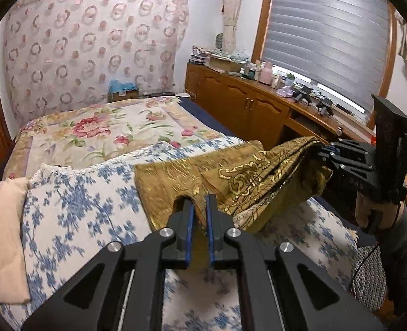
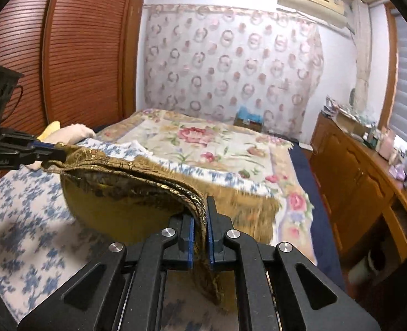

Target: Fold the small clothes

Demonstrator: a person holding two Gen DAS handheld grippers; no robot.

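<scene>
A gold-brown patterned garment (image 1: 247, 176) hangs stretched between both grippers above the bed; it also shows in the right wrist view (image 2: 126, 184). My left gripper (image 1: 200, 201) is shut on one edge of it. My right gripper (image 2: 200, 209) is shut on the opposite edge, with cloth bunched between its blue pads and hanging below. The right gripper also shows in the left wrist view (image 1: 320, 151), and the left gripper in the right wrist view (image 2: 57, 149). Part of the garment still drapes on the blue-and-white floral sheet (image 1: 87, 201).
A beige garment (image 1: 2, 237) lies at the bed's left edge. A floral bedspread (image 1: 104, 129) covers the far bed. A wooden cabinet (image 1: 247, 102) with cluttered top runs along the right under the window. A wooden wardrobe (image 2: 65, 55) stands left.
</scene>
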